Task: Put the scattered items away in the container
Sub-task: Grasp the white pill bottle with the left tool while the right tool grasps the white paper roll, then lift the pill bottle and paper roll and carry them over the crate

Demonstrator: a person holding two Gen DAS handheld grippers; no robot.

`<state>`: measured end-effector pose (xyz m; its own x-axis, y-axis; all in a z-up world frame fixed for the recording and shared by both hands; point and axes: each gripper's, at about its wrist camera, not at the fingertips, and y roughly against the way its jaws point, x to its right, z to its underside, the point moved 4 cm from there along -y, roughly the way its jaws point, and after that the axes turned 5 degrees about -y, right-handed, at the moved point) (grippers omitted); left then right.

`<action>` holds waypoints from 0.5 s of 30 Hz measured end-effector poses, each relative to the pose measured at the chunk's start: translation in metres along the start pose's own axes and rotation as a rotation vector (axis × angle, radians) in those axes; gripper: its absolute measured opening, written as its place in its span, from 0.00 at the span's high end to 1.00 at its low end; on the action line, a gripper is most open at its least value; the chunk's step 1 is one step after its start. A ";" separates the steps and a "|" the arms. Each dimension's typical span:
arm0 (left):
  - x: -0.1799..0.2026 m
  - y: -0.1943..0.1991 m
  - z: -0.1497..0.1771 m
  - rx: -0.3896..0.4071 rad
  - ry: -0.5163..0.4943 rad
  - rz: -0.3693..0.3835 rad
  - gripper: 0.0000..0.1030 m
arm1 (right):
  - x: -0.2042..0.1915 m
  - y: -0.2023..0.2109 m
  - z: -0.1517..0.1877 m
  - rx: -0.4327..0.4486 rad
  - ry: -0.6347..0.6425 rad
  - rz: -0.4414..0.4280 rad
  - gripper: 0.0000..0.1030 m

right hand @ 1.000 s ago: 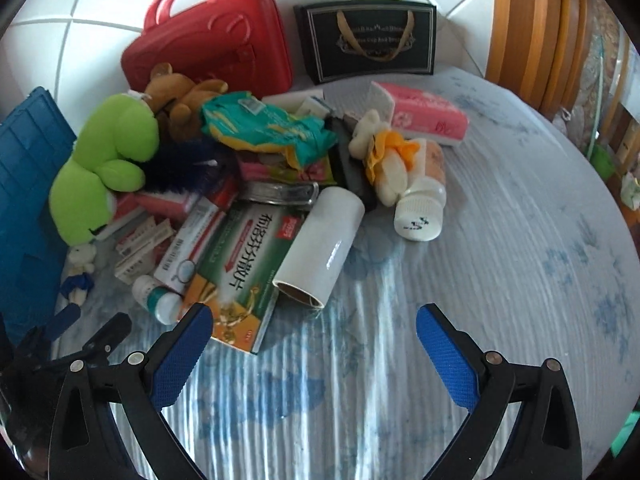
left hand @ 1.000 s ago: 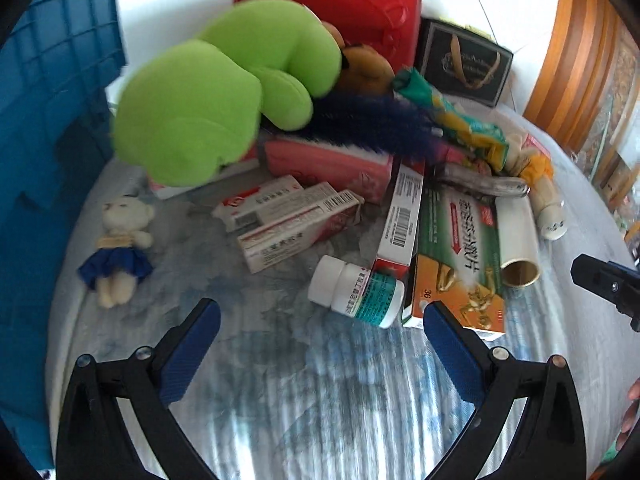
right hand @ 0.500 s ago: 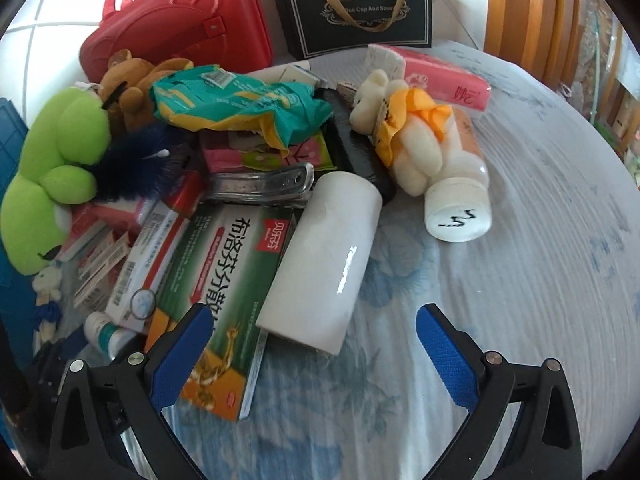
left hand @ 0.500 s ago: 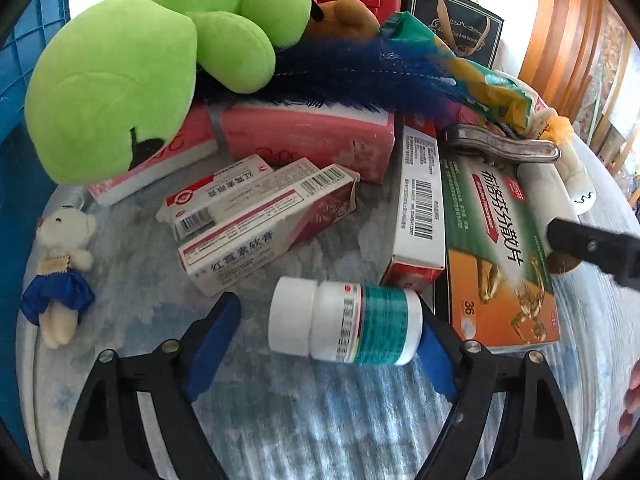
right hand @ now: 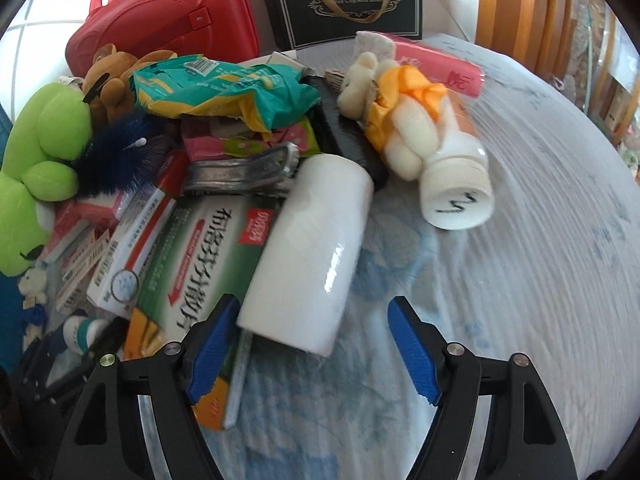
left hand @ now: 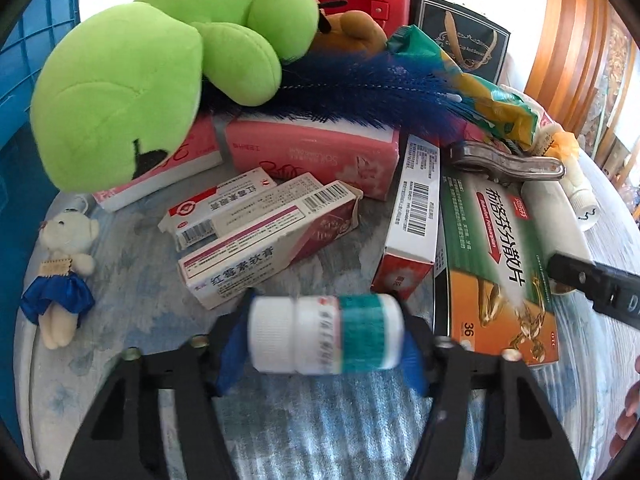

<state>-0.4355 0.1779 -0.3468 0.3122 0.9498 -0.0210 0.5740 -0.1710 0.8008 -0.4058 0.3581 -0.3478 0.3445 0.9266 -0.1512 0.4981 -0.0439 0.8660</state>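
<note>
Now | left hand-held gripper (left hand: 324, 342) closing, apparently pinching pill bottle (left hand: 325, 334) | cloth (right hand: 520, 280) rightward open

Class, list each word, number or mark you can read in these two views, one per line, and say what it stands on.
"36": green and orange medicine box.
"红霉素软膏": white and red ointment box.
"Cup And": black gift bag; the rest is hidden by its handle.
Hand-drawn squiggle: white bottle cap.
Barcode digits, small print and the blurred pill bottle label: unreadable.

Bare cloth (right hand: 520, 240) lies open; the piled boxes (left hand: 272, 240) crowd elsewhere.
</note>
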 end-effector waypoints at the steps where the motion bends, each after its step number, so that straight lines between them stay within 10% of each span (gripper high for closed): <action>1: 0.000 0.001 0.001 -0.002 0.005 0.002 0.43 | 0.004 -0.001 0.002 -0.014 0.015 0.034 0.56; 8: -0.004 0.001 0.001 0.012 0.016 -0.017 0.41 | 0.014 -0.009 0.002 -0.009 0.057 0.053 0.54; 15: -0.001 0.001 -0.002 0.022 0.015 -0.017 0.43 | 0.008 -0.015 0.006 0.022 0.098 0.031 0.32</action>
<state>-0.4370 0.1770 -0.3451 0.2911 0.9564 -0.0253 0.5959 -0.1606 0.7868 -0.4059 0.3639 -0.3647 0.2814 0.9566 -0.0763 0.5062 -0.0804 0.8586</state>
